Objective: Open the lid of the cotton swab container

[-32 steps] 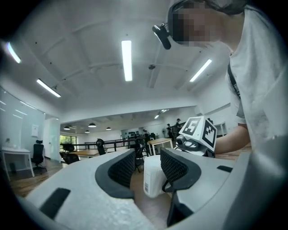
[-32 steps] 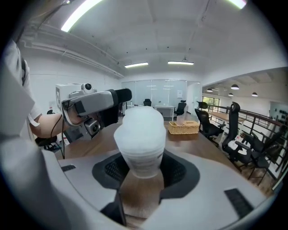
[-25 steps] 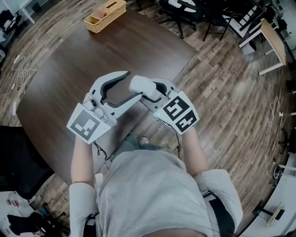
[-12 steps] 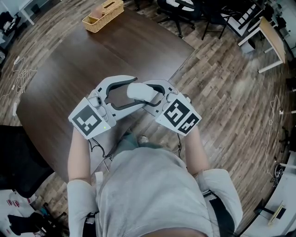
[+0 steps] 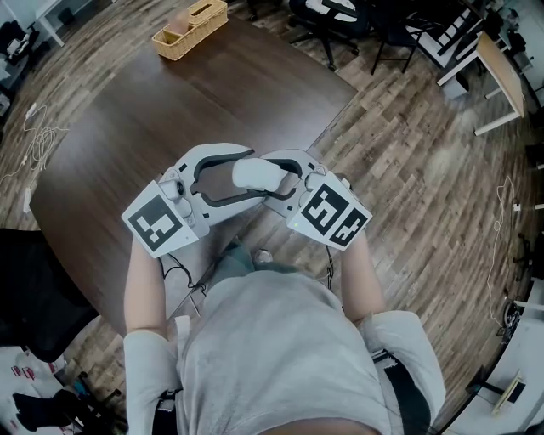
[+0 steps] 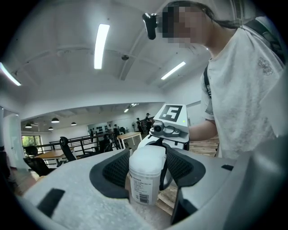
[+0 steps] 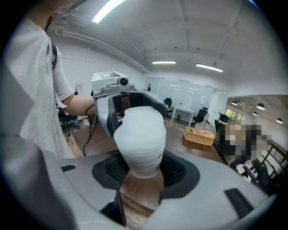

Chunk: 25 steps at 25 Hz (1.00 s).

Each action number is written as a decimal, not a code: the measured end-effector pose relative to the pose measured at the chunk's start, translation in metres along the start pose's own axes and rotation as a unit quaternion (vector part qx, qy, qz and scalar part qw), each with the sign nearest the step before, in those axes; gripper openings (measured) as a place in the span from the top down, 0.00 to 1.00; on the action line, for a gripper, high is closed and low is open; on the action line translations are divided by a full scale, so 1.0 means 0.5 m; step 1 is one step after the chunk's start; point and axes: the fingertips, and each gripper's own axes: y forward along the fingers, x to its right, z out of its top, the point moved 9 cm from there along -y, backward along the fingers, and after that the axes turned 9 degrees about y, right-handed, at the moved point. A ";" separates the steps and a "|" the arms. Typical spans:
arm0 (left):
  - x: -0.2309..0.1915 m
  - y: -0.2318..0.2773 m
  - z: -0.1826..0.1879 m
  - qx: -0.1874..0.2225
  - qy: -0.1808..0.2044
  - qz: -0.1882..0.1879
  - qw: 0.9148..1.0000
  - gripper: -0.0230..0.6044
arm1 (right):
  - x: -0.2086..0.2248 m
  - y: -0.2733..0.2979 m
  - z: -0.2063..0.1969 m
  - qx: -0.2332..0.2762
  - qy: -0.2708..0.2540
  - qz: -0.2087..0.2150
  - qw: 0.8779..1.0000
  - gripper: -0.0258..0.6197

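Observation:
The white cotton swab container (image 5: 255,173) hangs in the air over the near edge of the brown table (image 5: 127,119), lying between my two grippers. My right gripper (image 5: 272,177) is shut on one end of it; in the right gripper view the pads (image 7: 177,170) press on the container (image 7: 139,134) below its domed end. My left gripper (image 5: 248,173) comes from the other side, jaws spread wide around the labelled container (image 6: 146,173). A gap shows beside its right pad (image 6: 182,166), so it is not gripping.
A wicker basket (image 5: 191,28) sits on the far side of the table. Office chairs (image 5: 327,21) and a desk (image 5: 501,72) stand beyond it on the wooden floor. The table's corner ends just right of my grippers.
Both grippers and the container have shifted slightly down the view, nearer my body. The left jaws have spread wider and now reach around the container's end.

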 end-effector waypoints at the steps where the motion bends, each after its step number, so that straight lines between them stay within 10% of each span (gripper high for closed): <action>1: 0.001 0.000 -0.001 -0.006 0.001 -0.001 1.000 0.57 | -0.001 0.002 0.000 -0.004 -0.004 0.000 1.000 0.66; 25: 0.021 -0.023 0.011 -0.045 0.151 0.004 0.988 0.63 | -0.007 0.032 -0.001 -0.019 0.051 0.023 0.998 0.66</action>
